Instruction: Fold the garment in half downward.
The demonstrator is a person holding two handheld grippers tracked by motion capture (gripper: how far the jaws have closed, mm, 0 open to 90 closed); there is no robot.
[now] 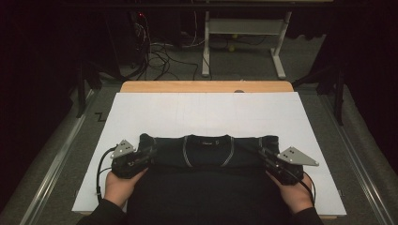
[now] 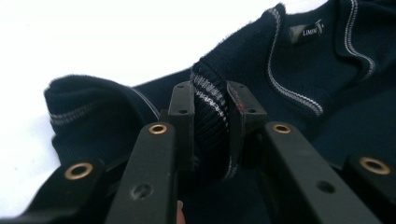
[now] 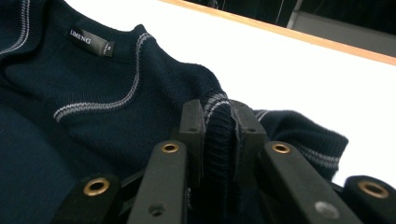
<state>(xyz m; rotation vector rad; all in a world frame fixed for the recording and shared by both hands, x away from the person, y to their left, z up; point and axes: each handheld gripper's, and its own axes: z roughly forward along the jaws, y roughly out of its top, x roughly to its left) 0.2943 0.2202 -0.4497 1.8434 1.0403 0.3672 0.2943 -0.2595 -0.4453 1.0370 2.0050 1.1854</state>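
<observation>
- My left gripper [image 2: 210, 100] had its fingers [image 2: 181, 109] clenched on a thick fold of ribbed, grey-striped hem; in the left gripper view the knit bulged between the two pads.
- My right gripper [image 3: 219, 119] did the same at the opposite side, fingers [image 3: 193, 122] pinching a bunched, striped edge of the dark navy sweater [image 1: 206, 154].
- I judged both grips were taken at matching points so the cloth would fold evenly, without skewing.
- In the high view the left gripper [image 1: 141, 157] sat at about 9 o'clock of the garment and the right gripper [image 1: 267, 157] at 3 o'clock, each just below a tucked sleeve.
- The sweater lay flat on the white sheet [image 1: 206, 112] covering the tabletop [image 1: 206, 86], collar and label at 12 o'clock, body running toward 6 o'clock and off the near edge.
- My hands [image 1: 119, 187] came in from 6 o'clock, flanking the body.
- Beyond 12 o'clock, cables [image 1: 159, 58] and a table frame [image 1: 244, 28] stood on the floor.
</observation>
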